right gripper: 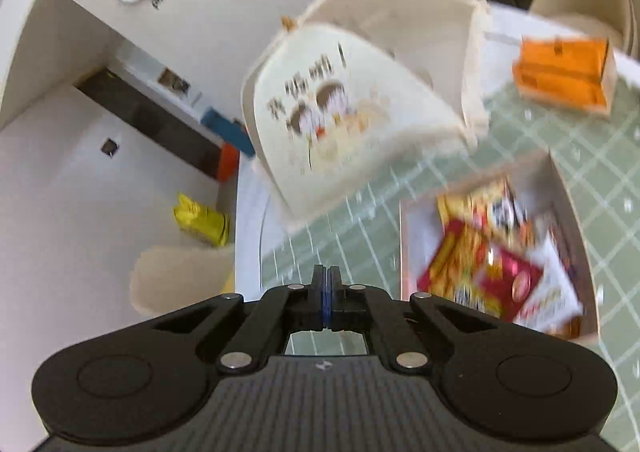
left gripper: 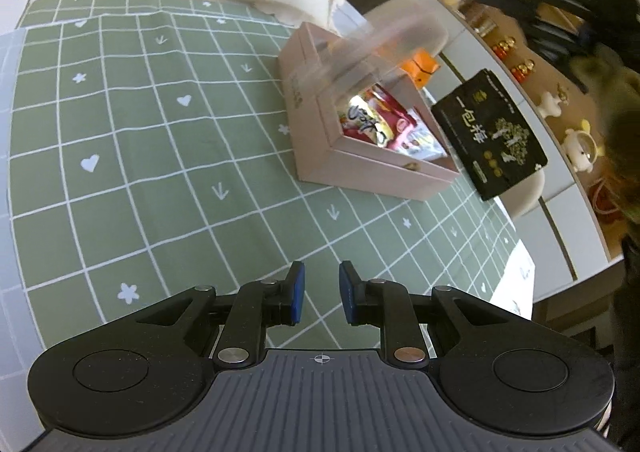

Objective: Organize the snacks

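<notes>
My left gripper (left gripper: 322,298) is open and my right gripper (right gripper: 327,302) is pinched shut on nothing, and the black pack (left gripper: 490,133) at two o'clock by the box (left gripper: 320,139) looks light and crinkly, so I would pinch its edge.

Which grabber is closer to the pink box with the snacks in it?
Right. The right gripper hovers beside the pink box, pads shut; the left gripper sits back across the cloth from it.
</notes>
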Demonstrator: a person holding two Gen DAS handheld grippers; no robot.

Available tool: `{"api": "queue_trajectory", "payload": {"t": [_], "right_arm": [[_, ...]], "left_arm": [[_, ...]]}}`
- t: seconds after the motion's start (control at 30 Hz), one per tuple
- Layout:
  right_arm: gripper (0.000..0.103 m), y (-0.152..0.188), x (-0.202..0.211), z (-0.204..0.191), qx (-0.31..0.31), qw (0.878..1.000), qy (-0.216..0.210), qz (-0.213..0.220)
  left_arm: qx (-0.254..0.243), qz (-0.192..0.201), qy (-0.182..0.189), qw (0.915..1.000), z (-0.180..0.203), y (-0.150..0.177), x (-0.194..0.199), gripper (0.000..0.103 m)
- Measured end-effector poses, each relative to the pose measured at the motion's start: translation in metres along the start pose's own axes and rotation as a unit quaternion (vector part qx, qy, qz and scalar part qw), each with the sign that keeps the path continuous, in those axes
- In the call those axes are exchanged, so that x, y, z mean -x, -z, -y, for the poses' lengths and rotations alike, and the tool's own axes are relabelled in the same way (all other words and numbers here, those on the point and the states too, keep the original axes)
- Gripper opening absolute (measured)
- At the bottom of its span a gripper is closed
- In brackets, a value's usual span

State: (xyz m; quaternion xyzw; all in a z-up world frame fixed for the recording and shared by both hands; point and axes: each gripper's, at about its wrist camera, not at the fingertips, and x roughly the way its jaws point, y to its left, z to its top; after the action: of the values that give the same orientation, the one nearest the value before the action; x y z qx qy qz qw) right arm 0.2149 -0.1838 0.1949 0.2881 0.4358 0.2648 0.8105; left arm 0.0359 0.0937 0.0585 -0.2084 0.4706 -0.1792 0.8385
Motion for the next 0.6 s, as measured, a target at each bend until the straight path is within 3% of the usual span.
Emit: {"api": "queue_trajectory", "payload": {"t": [0.07,0.13,0.2,0.23,0.3,0.4,0.43,0.53,0.6], "right_arm": [[0.001,-0.005,-0.003,0.001,0.034,0.998,0.033,0.034],[0.002,-0.006,-0.017,0.013,0.061,0.993,0.092,0.049],[0.006,-0.003,-0.028,0.036,0.058,0.985,0.155,0.046],[0.006,0.002,-0.030,0.048,0.049,0.984,0.166,0.036],[0.010,0.020,-0.030,0.063,0.053,0.988,0.142,0.010],[0.037,0.051,-0.039,0.062,0.093,0.987,0.126,-0.023],[0.040,0.061,-0.041,0.059,0.109,0.986,0.125,-0.026],[0.047,0.091,-0.044,0.043,0.152,0.980,0.125,-0.030],[0.054,0.110,-0.042,0.036,0.158,0.979,0.123,-0.034]], "left_arm": [[-0.010,0.003,-0.007,0.9999,0.004,0.002,-0.003,0.023],[-0.015,0.003,-0.017,0.9997,0.004,0.005,-0.009,0.023],[-0.012,0.006,-0.028,0.9995,0.002,0.006,-0.012,0.023],[-0.012,0.012,-0.034,0.9993,0.001,0.005,-0.012,0.023],[-0.023,0.019,-0.048,0.9984,0.001,-0.004,-0.014,0.023],[-0.061,0.027,-0.077,0.9948,0.003,-0.042,-0.028,0.023],[-0.061,0.020,-0.085,0.9943,0.001,-0.055,-0.036,0.023],[-0.016,-0.008,-0.131,0.9912,-0.012,-0.089,-0.073,0.023],[0.005,-0.015,-0.136,0.9906,-0.018,-0.101,-0.092,0.024]]}}
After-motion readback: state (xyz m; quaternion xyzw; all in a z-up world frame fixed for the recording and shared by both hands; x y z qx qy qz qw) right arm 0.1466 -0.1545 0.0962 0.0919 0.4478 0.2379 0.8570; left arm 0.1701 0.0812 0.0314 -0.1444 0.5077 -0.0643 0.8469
